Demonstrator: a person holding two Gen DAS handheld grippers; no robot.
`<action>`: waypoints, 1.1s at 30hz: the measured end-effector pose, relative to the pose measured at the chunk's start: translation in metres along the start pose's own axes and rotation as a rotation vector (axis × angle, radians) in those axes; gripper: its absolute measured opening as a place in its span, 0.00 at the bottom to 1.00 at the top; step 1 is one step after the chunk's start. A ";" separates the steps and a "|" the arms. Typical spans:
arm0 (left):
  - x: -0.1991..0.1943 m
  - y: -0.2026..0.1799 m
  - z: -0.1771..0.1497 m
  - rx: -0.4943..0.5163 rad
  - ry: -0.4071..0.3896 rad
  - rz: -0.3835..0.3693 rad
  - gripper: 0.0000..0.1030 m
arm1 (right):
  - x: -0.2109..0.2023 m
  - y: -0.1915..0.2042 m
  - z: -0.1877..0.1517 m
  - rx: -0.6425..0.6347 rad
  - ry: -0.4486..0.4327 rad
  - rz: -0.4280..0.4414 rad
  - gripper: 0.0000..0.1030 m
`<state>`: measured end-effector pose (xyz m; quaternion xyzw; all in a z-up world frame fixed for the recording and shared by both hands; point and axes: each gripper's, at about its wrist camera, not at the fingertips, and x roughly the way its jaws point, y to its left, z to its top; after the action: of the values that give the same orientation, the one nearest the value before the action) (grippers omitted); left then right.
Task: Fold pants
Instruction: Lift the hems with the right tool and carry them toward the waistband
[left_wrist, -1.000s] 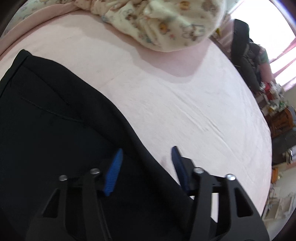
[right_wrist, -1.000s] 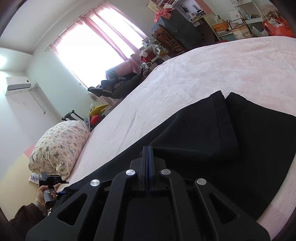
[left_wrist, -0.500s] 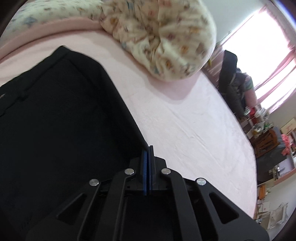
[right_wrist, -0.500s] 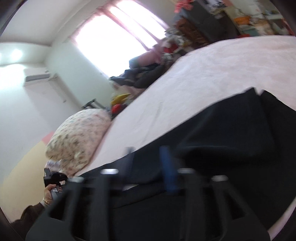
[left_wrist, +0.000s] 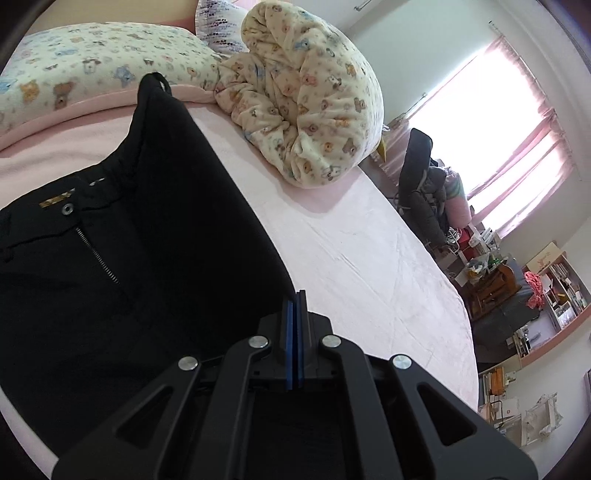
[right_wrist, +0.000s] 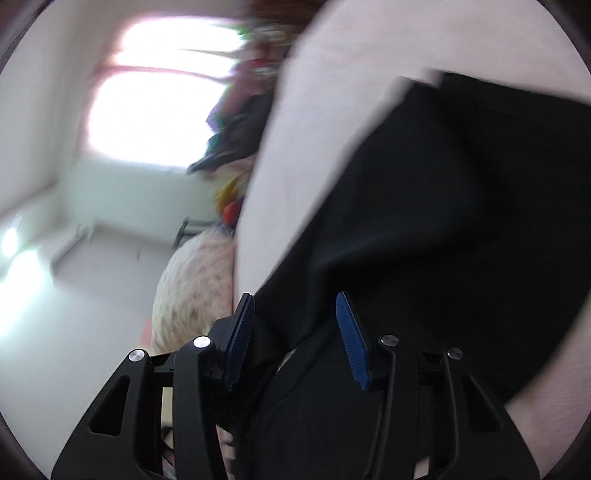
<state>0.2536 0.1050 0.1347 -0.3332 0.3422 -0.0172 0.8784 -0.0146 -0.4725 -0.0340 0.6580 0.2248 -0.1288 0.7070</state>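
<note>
Left wrist view: left gripper clenched on black pants side edge, waistband ahead; right gripper released, fabric between jaws.

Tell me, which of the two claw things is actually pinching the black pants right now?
The left gripper: its blue pads are pressed together on the pants edge. The right gripper has its blue pads spread apart, gripping nothing.

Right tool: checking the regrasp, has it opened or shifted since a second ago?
Yes. The right tool was shut, now open, and has rolled: the pink bed now runs steeply upward.
</note>
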 end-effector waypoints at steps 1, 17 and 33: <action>0.000 -0.001 0.002 -0.002 0.003 -0.003 0.01 | -0.002 -0.006 0.006 0.036 -0.002 -0.015 0.48; -0.019 0.002 0.001 0.012 -0.007 0.012 0.01 | -0.001 0.003 0.039 -0.023 -0.086 -0.225 0.04; -0.095 0.069 -0.052 -0.003 -0.033 -0.042 0.01 | -0.084 0.028 0.042 -0.199 -0.201 -0.177 0.04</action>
<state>0.1360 0.1532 0.1215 -0.3418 0.3207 -0.0298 0.8829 -0.0674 -0.5210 0.0331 0.5462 0.2217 -0.2328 0.7735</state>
